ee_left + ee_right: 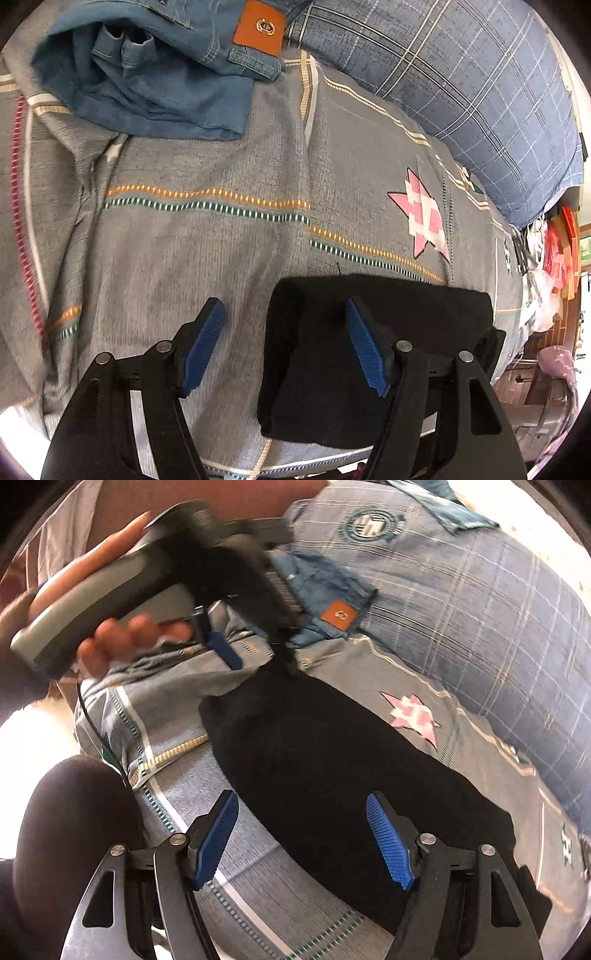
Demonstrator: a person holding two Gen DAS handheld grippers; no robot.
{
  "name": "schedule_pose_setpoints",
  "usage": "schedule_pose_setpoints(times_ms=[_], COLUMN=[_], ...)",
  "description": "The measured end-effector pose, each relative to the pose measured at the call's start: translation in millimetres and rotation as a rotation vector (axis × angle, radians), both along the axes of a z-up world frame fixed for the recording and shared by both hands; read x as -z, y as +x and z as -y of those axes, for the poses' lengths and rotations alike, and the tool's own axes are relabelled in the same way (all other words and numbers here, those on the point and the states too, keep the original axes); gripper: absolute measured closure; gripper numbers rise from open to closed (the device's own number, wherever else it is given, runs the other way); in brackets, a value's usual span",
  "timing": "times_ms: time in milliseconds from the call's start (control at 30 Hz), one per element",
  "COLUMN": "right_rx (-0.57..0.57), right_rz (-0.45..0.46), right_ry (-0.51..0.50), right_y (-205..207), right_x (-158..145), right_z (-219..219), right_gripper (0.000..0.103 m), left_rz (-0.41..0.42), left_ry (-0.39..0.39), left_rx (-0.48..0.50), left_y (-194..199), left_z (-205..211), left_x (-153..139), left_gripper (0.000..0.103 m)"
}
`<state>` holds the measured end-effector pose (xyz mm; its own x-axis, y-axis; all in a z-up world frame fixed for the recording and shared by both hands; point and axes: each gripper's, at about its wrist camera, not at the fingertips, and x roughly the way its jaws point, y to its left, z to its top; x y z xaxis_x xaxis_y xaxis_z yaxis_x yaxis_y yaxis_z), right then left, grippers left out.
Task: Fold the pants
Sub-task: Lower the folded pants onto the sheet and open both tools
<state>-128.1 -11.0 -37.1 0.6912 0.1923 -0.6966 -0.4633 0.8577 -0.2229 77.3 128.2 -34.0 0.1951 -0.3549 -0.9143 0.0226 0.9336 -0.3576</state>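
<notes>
Black pants (424,306) lie folded into a long dark bundle (314,738) on the grey patterned bedsheet (221,166). In the left wrist view my left gripper (283,302) is open above the bundle's left end: its right pad is over the black cloth, its left pad over bare sheet. My right gripper (302,794) is open too, its blue pads straddling the bundle's near end without pressing on it. The right wrist view also shows the left gripper (260,662) at the bundle's far end, held by a hand (110,642).
Folded blue jeans (147,74) with a brown leather patch lie at the back of the bed (321,590). A blue plaid quilt (461,74) bulges along the right side (480,609). A dark-clad knee (74,830) is at the bed's near left edge. Clutter (546,258) hangs beyond the bed's right edge.
</notes>
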Motion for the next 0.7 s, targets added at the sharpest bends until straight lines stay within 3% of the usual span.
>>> schedule_pose_setpoints(times_ms=[167,367,467,500,533,633,700], right_rx=[-0.042,-0.057,-0.056,-0.058,-0.054,-0.043,-0.03], right_rz=[0.041,0.052,0.069,0.067,0.067,0.032,0.013], right_ry=[-0.067,-0.136,-0.155,-0.15,-0.14,-0.049,0.02], right_y=[-3,8,17,20,22,31,35], right_x=[11,29,35,36,36,28,20], right_z=[-20,-39,-45,-45,-44,-31,-21], right_gripper=[0.029,0.029,0.031,0.039,0.047,0.066,0.082], left_rz=[-0.021,-0.103,-0.089,-0.097,-0.097,-0.075,-0.067], left_ry=[-0.046,-0.145,-0.151,-0.18,-0.205,-0.195,-0.218], left_rx=[0.018,0.043,0.057,0.074,0.077,0.094,0.096], left_y=[11,20,20,19,16,12,9], left_z=[-4,-1,6,9,10,14,16], left_x=[2,14,12,10,8,-1,-7], left_gripper=[0.036,0.036,0.038,0.042,0.053,0.074,0.079])
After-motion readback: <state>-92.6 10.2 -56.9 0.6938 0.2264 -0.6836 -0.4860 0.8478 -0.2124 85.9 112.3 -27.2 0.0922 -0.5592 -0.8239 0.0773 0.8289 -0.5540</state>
